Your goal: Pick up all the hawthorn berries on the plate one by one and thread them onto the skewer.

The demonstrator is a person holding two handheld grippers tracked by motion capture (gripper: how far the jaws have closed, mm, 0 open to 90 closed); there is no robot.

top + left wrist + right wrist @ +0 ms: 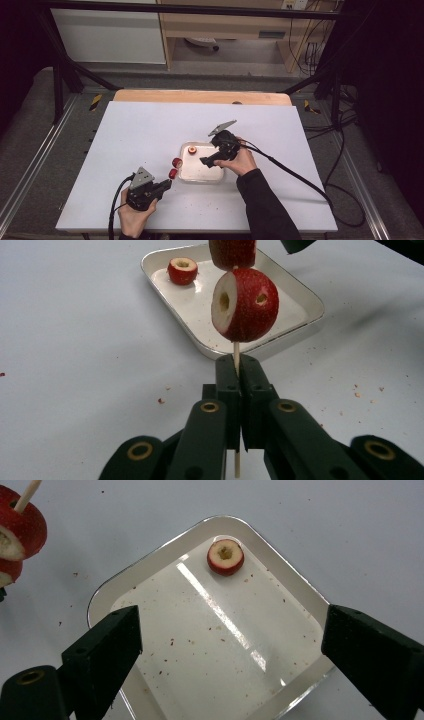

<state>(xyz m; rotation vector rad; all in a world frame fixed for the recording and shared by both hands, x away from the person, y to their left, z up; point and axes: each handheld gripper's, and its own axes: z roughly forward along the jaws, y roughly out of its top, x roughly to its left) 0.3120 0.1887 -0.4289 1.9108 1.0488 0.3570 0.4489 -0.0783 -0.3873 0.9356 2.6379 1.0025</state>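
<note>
My left gripper [167,184] sits at the near left of the table [150,130], its fingers [230,385] clenched on a thin wooden skewer [236,357] that carries two red fruit slices [245,305], one above the other. In the high view those slices hang just left of the tray's [186,176] edge. The grip looks narrow and the load sits far out on the stick, so I judge the skewer could pivot or slide between the pads if I tilt it, and the slices might slip off.

Further right, my right gripper [206,161] hovers over the white tray, fingers [102,650] spread wide with nothing between them. The last loose slice [225,556] lies cored side up in the tray's far corner. It looks small, round and wet; pinched off-centre it may squirt out against the tray wall, or the smooth tray may skid across the table.

The table is plain white, speckled with red crumbs, with a wooden strip along its far edge. Around it I see a dark metal frame, grey flooring, trailing cables, and pale cabinets behind.
</note>
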